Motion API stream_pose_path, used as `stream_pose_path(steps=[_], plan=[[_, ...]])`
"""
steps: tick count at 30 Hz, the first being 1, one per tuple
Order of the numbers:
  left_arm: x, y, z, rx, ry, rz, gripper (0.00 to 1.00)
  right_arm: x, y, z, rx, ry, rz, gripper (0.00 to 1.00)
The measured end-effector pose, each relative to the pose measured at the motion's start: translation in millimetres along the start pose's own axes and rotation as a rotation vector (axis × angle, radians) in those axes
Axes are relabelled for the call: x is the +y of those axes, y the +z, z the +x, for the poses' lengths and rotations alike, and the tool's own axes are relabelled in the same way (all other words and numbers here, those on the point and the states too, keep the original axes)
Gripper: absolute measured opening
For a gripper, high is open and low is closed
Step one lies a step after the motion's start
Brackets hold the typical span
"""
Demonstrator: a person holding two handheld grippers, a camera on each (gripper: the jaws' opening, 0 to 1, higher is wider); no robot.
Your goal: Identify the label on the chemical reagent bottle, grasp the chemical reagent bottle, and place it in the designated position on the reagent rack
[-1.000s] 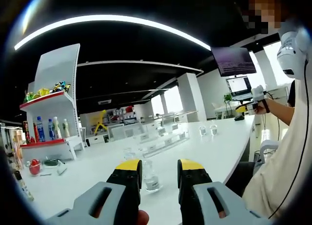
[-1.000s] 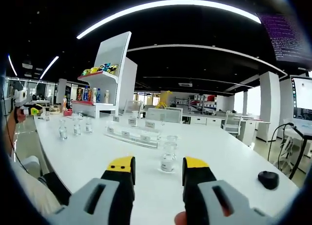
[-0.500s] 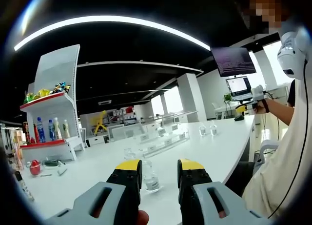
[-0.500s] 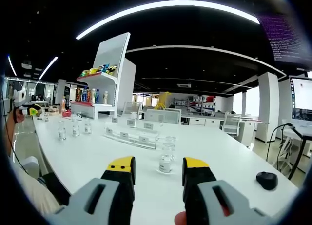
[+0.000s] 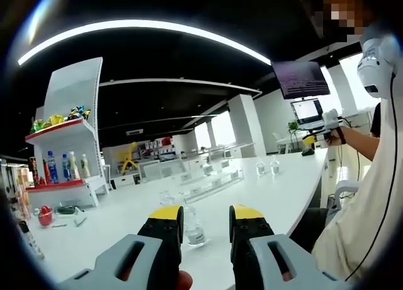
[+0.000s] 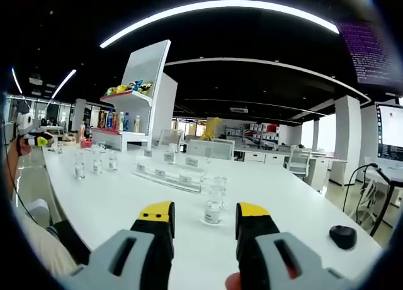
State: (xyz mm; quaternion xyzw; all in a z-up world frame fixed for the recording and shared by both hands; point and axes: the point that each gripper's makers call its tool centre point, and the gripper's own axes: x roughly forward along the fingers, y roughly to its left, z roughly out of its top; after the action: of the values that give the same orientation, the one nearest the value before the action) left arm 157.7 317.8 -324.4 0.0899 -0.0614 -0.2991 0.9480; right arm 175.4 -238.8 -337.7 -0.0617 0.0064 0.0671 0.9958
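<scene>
A small clear reagent bottle with a white label stands on the white table just beyond the open jaws of my left gripper. The clear acrylic reagent rack with small white labels lies farther back. In the right gripper view the same kind of small clear bottle stands on the table ahead of my right gripper, which is open with nothing between its jaws. Behind that bottle is the rack. Several more small bottles stand at the left, and two beyond the rack in the left gripper view.
A white display shelf with drink bottles and snacks stands at the table's far end. A black mouse lies on the table at the right. A person in a light shirt holds a gripper near the table edge. Monitors hang behind.
The right gripper view has shifted slightly, so the bottle and rack sit a little lower and closer. The left gripper view is almost unchanged. Both grippers stay open.
</scene>
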Motion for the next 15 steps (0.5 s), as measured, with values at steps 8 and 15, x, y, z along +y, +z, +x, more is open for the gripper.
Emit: stream_pose_path(steps=[8,15], plan=[[1.0,2.3,0,-0.002,0.001,0.0,0.29,-4,-1.9,7,0.009,0.001,0.002,0.38],[0.2,1.8,1,0.003,-0.005,0.003,0.29,-10,-0.8,15,0.006,-0.008,0.008,0.38]])
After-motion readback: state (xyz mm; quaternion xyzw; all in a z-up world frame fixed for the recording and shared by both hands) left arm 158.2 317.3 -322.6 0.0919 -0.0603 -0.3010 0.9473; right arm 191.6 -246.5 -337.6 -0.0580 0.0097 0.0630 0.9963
